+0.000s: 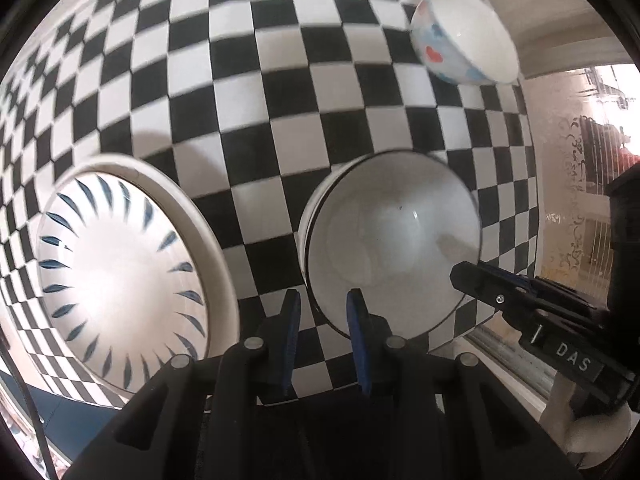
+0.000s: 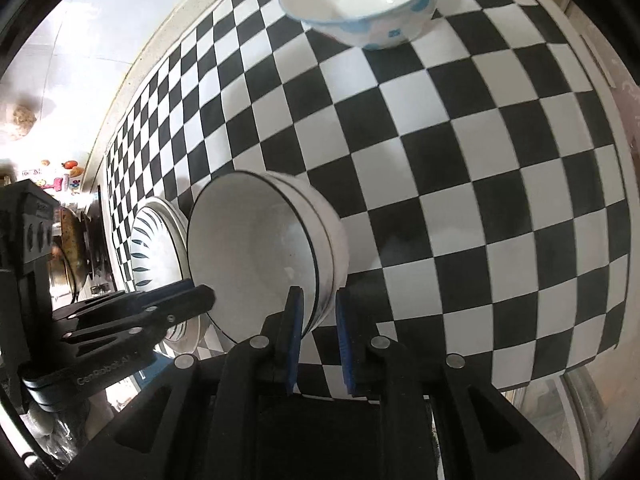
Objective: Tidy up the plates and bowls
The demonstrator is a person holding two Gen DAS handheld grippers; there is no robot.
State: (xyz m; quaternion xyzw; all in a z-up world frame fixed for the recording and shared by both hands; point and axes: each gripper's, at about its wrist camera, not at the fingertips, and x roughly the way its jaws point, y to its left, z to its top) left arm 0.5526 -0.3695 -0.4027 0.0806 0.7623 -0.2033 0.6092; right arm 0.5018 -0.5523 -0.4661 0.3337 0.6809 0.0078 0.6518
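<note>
Items, L to R, on checkered cloth [image 1: 280, 92]:

1. Plate [image 1: 120, 280] w/ blue dashes – near left, flat on cloth, untouched.
2. Left gripper [image 1: 324, 340] – jaws part open, rim of white bowl [image 1: 392, 240] between them. Gap shows on the left pad side; can't tell if pinched.
3. White bowl, dark rim line – near centre, just right of plate. Looks like two nested; outer wall shows a second edge in right wrist view.
4. Right gripper [image 2: 318, 336] – jaws part open, straddling bowl's near-right rim. Grip not confirmed.
5. Blue-patterned bowl [image 1: 464, 32] – far right, well apart, upright.

Key relation: both grippers at white bowl's near rim, one per side; patterned bowl lies far, nearer right gripper.
</note>
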